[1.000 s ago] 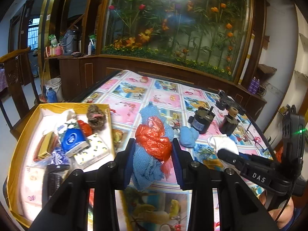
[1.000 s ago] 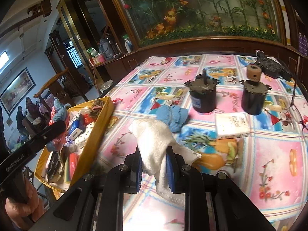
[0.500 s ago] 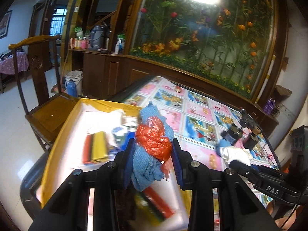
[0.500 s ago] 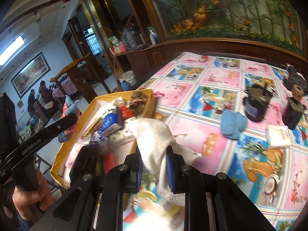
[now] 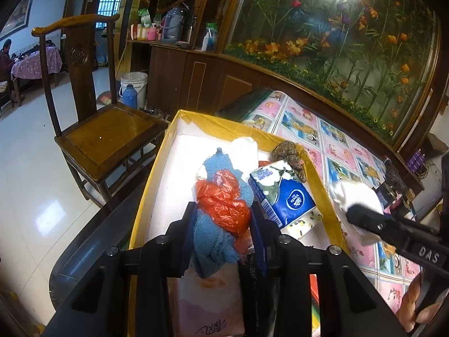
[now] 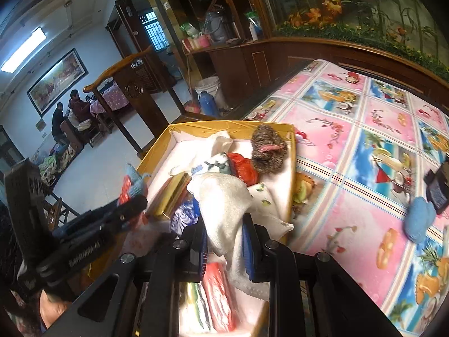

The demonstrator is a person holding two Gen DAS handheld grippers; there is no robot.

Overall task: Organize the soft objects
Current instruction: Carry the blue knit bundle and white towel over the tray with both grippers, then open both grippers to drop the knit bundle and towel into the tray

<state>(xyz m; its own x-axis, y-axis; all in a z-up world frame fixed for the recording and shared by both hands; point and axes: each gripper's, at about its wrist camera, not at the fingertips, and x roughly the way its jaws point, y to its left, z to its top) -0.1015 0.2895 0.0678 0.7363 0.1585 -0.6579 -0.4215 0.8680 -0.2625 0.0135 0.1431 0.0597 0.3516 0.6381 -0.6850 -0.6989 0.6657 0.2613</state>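
My left gripper is shut on a blue towel with a red plastic bag bunched in it, held above the yellow box. My right gripper is shut on a white cloth, also held over the yellow box. The white cloth and the right gripper show at the right of the left wrist view. The left gripper shows at the left of the right wrist view. A small blue soft object lies on the tablecloth.
The box holds a blue tissue pack, a brown scrubber ball, a white cloth and coloured packets. A wooden chair stands left of the table. A black motor sits at the right on the patterned tablecloth.
Both grippers have swung left from over the tablecloth to above the yellow box, each still holding its cloth.
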